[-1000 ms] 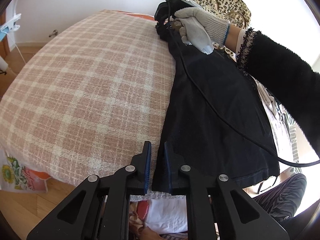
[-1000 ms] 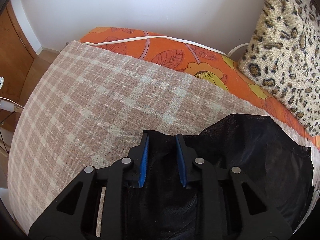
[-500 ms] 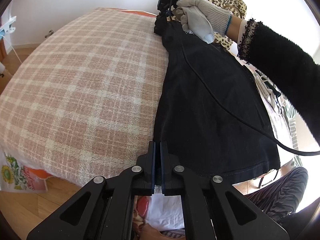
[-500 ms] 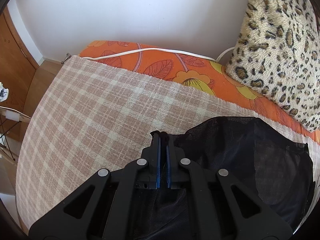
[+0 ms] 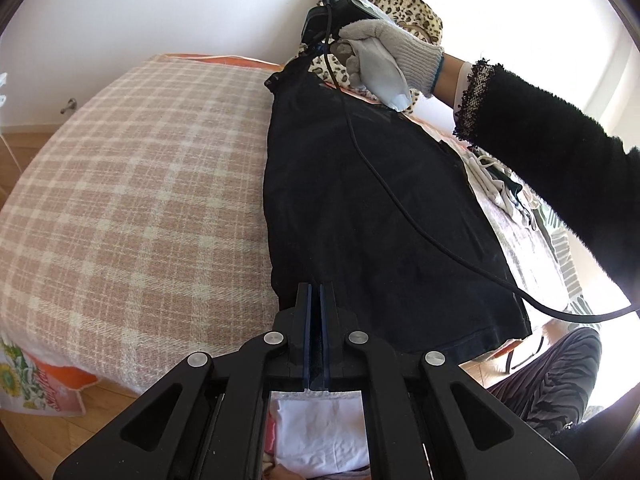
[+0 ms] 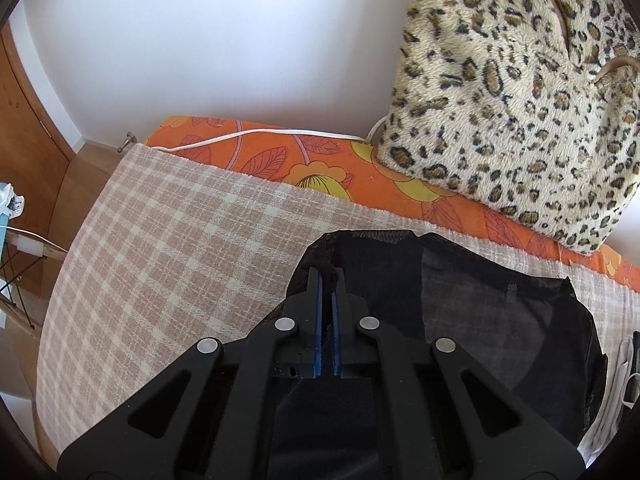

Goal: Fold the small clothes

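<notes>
**Both corners pinched, black garment coming up off the bed**

Up it comes: since a second ago both sets of jaws have closed from a clear gap onto cloth, and the black garment (image 5: pixel 372 208) now hangs taut between them instead of lying flat. It sits along the right side of the plaid blanket (image 5: pixel 132 200), its far end lifted toward the leopard-print cushion (image 6: pixel 516 96). Soft, light, limp stuff, part of it sheer mesh, so it will sag and slip; corners and hems look like the safest holds. Left gripper (image 5: pixel 316 300) is clamped tight on the near hem corner, angled downward. Right gripper (image 6: pixel 327 284), steered by a gloved hand (image 5: pixel 380 64), is pinched shut on the far corner, pointing steeply down.
</notes>
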Motion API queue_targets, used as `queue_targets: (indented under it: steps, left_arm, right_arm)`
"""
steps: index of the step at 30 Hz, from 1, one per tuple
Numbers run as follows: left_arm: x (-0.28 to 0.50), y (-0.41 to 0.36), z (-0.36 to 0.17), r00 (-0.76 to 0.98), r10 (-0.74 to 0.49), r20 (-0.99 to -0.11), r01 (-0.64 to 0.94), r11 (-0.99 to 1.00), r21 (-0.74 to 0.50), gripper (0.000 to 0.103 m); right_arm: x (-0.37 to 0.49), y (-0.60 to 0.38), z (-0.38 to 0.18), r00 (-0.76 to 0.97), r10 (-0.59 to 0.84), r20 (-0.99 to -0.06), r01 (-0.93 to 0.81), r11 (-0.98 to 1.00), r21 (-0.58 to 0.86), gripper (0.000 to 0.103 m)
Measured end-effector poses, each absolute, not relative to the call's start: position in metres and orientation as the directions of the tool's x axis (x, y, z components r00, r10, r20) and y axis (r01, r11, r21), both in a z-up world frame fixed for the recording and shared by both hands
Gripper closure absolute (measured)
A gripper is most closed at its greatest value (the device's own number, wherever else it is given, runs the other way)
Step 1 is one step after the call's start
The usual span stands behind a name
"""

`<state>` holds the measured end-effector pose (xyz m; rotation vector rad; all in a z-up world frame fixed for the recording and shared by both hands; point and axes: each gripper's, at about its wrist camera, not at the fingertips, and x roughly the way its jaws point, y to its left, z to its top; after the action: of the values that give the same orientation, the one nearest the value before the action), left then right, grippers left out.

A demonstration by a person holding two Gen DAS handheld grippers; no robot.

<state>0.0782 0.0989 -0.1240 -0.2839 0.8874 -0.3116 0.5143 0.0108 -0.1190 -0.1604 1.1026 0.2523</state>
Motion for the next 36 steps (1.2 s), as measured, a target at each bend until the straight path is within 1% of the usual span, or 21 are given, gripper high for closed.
queue_targets:
  steps: [6,13,18,22,28,32,33,34,35,36]
  left_arm:
    - [0.076,0.087,-0.122,0.574,-0.429,-0.697,0.193,0.899,-0.394,0.101]
    - [0.076,0.046,-0.121,0.518,-0.503,-0.692,0.304,0.865,-0.400,0.101]
    - [0.080,0.012,-0.125,0.467,-0.526,-0.711,0.372,0.846,-0.381,0.101]
    - [0.083,-0.005,-0.132,0.428,-0.531,-0.731,0.408,0.835,-0.369,0.101]
    - [0.088,-0.011,-0.139,0.405,-0.536,-0.741,0.405,0.832,-0.380,0.101]
    - [0.093,-0.019,-0.140,0.379,-0.560,-0.737,0.426,0.813,-0.398,0.101]
    - [0.091,-0.022,-0.139,0.376,-0.562,-0.737,0.437,0.809,-0.393,0.099]
    - [0.090,-0.024,-0.138,0.368,-0.566,-0.737,0.448,0.803,-0.393,0.092]
    - [0.089,-0.028,-0.138,0.361,-0.573,-0.736,0.460,0.796,-0.394,0.083]
    - [0.087,-0.031,-0.137,0.355,-0.571,-0.740,0.468,0.794,-0.389,0.076]
  right_arm:
    - [0.509,-0.023,-0.105,0.451,0.099,-0.887,-0.246,0.969,-0.017,0.099]
    - [0.506,-0.069,-0.104,0.465,0.043,-0.884,-0.195,0.979,-0.055,0.099]
    - [0.508,-0.095,-0.112,0.464,0.000,-0.886,-0.161,0.983,-0.084,0.099]
    - [0.507,-0.112,-0.126,0.449,-0.008,-0.893,-0.139,0.987,-0.078,0.099]
    - [0.508,-0.127,-0.143,0.436,-0.029,-0.900,-0.123,0.988,-0.091,0.099]
    - [0.511,-0.129,-0.148,0.440,-0.045,-0.897,-0.122,0.987,-0.109,0.099]
    - [0.512,-0.130,-0.149,0.440,-0.048,-0.897,-0.118,0.987,-0.111,0.099]
    - [0.512,-0.130,-0.150,0.442,-0.052,-0.896,-0.116,0.987,-0.114,0.099]
    - [0.514,-0.131,-0.152,0.441,-0.057,-0.896,-0.116,0.986,-0.120,0.099]
    - [0.516,-0.131,-0.154,0.431,-0.056,-0.900,-0.125,0.985,-0.121,0.099]
